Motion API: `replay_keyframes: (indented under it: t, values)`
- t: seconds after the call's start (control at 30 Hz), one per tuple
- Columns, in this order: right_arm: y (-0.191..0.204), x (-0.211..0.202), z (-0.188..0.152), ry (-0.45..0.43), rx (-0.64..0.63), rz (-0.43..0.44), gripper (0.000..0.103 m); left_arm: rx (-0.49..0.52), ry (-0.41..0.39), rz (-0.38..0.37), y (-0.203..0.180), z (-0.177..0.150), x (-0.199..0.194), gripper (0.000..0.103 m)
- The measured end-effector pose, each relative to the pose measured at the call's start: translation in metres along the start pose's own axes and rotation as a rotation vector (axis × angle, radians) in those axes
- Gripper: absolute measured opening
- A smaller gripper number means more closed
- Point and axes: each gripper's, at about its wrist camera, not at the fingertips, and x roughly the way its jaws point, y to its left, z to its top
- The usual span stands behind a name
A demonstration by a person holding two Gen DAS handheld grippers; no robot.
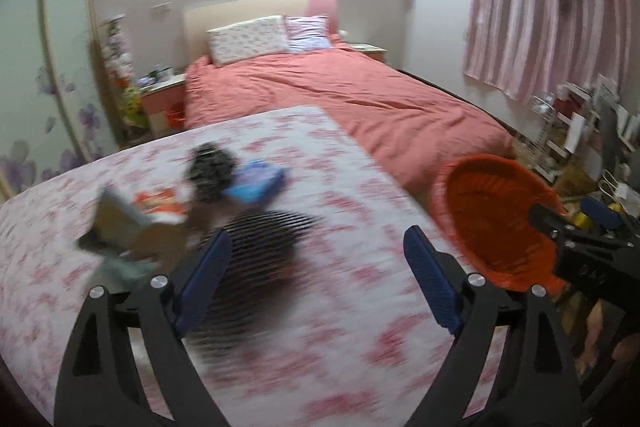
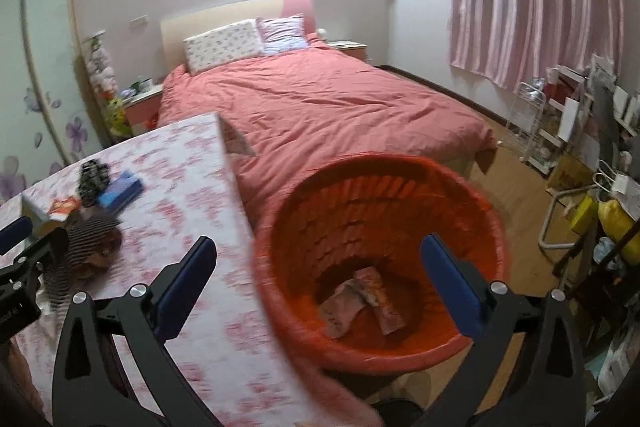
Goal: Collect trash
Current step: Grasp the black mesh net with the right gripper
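A: What is the left hand-held gripper (image 1: 316, 283) doing?
B: It is hanging spread and empty over the flowered bench (image 1: 340, 339), above a blurred striped scrap (image 1: 260, 239); a blue packet (image 1: 258, 181) and a carton (image 1: 120, 223) are lying just behind.
A: And the right hand-held gripper (image 2: 318, 287)?
B: It is gaping wide, gripping nothing, over the orange basket (image 2: 360, 195) standing on the floor beside the bench, with crumpled pink trash (image 2: 360, 301) sitting at its bottom.
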Motion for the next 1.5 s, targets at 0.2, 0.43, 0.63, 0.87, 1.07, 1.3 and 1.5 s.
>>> replay_keyframes:
  t: [0.2,0.43,0.63,0.87,1.07,1.3,1.5]
  values:
    - [0.052,-0.002,-0.009,0.035,-0.043,0.109,0.101,-0.122,0.014,0.114,0.083,-0.023,-0.019,0.087]
    - [0.115,0.006,-0.017,0.081,-0.050,0.254,0.099,-0.225,0.043,0.210,0.155,-0.055,-0.033,0.087]
    - [0.175,0.013,-0.024,0.093,-0.128,0.319,0.079,-0.269,0.047,0.243,0.189,-0.071,-0.042,0.087]
    - [0.210,0.030,-0.030,0.104,-0.232,0.289,0.053,-0.299,0.055,0.236,0.202,-0.081,-0.045,0.087]
    - [0.202,0.033,-0.035,0.138,-0.208,0.301,0.020,-0.303,0.074,0.215,0.199,-0.085,-0.038,0.087]
    - [0.193,0.020,-0.029,0.119,-0.189,0.327,0.012,-0.291,0.091,0.165,0.180,-0.085,-0.030,0.087]
    - [0.179,0.010,-0.022,0.081,-0.156,0.324,0.007,-0.280,0.100,0.105,0.159,-0.082,-0.025,0.089]
